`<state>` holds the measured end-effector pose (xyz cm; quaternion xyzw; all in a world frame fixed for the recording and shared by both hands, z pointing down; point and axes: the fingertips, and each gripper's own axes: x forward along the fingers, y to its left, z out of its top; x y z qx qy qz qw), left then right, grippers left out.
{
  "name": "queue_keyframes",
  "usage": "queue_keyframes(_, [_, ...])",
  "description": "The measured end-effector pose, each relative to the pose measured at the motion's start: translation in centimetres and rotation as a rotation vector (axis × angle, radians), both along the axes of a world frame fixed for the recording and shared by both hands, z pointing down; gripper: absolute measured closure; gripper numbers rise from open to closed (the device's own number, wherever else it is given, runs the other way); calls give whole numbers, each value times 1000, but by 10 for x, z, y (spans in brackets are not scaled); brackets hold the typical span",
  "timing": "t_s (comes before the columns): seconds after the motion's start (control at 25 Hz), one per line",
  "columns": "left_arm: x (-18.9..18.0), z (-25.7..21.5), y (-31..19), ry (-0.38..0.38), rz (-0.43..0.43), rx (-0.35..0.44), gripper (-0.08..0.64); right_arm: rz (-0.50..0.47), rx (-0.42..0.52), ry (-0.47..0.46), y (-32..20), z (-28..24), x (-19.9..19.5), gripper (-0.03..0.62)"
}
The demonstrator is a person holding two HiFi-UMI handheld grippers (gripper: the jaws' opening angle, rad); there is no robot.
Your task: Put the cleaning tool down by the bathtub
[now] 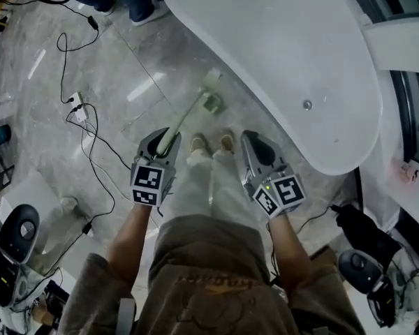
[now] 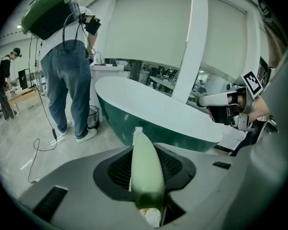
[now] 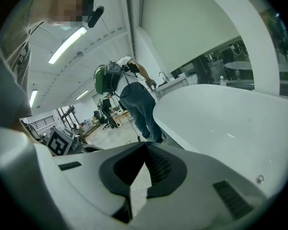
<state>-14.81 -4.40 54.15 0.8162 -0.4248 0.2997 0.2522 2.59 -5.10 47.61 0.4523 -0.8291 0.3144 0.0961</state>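
The left claw (image 1: 165, 144) pinches the pale green handle of the cleaning tool (image 1: 190, 112). The tool slants down and forward, and its brush head is over the floor (image 1: 126, 61), just beside the outer wall of the white bathtub (image 1: 300, 47). The right claw (image 1: 255, 145) is pressed together and holds nothing.

Left claw (image 1: 163, 137) and right claw (image 1: 257, 142): grey moulded shells, black ribbed pads (image 3: 158, 166) on the inner faces. Behind each claw sits a marker cube (image 1: 152, 182) with black-and-white squares. The wearer has a brown short-sleeved top (image 1: 209, 271), pale trousers (image 1: 195, 183) and light shoes (image 1: 199, 144).
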Motion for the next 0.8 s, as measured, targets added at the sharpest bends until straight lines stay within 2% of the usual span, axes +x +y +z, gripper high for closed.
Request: queue_keyframes(0.8, [24, 147, 22, -20, 40, -100, 440, 10, -56, 8, 10, 123, 12, 591])
